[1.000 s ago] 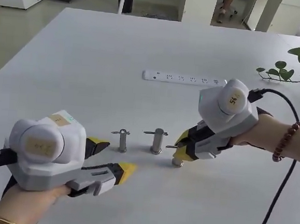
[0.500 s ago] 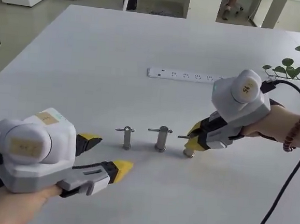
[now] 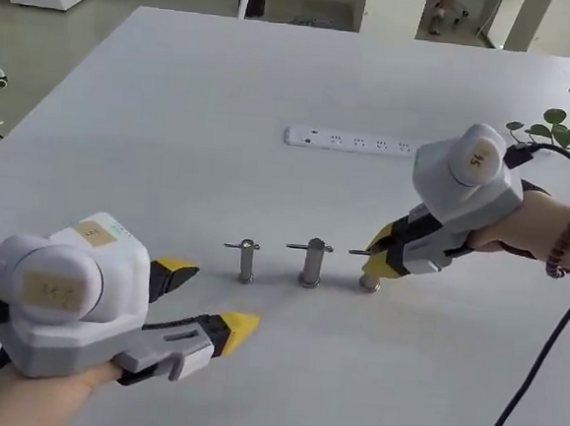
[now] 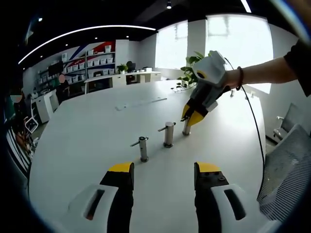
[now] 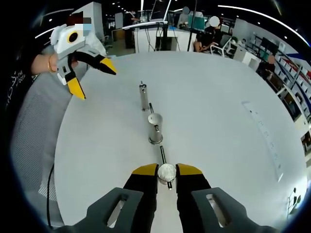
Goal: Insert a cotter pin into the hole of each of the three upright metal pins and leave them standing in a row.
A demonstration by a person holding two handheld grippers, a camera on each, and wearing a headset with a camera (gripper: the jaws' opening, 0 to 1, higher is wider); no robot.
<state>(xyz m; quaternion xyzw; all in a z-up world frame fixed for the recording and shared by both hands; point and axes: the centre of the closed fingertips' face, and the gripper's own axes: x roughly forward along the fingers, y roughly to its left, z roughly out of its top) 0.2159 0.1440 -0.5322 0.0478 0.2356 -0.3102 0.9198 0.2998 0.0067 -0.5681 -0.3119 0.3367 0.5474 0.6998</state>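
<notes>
pins: upright row, mid-frame in head view; left pin (image 3: 247, 261), middle pin (image 3: 312, 264), right pin (image 3: 369, 282)
cotter pin (image 3: 310, 246): one crosswise through each top
right gripper (image 3: 376, 266): jaws clamped on right pin's head
left gripper (image 3: 211, 296): lower left, jaws wide apart, empty
table (image 3: 174, 115): white

table (image 3: 174, 115) pale grey | metal pins (image 3: 311, 264) silver | left gripper (image 3: 221, 295), right gripper (image 3: 373, 262) grey, jaws black tipped yellow | power strip (image 3: 350, 140) white | plant (image 3: 559, 121) right of power strip green
</notes>
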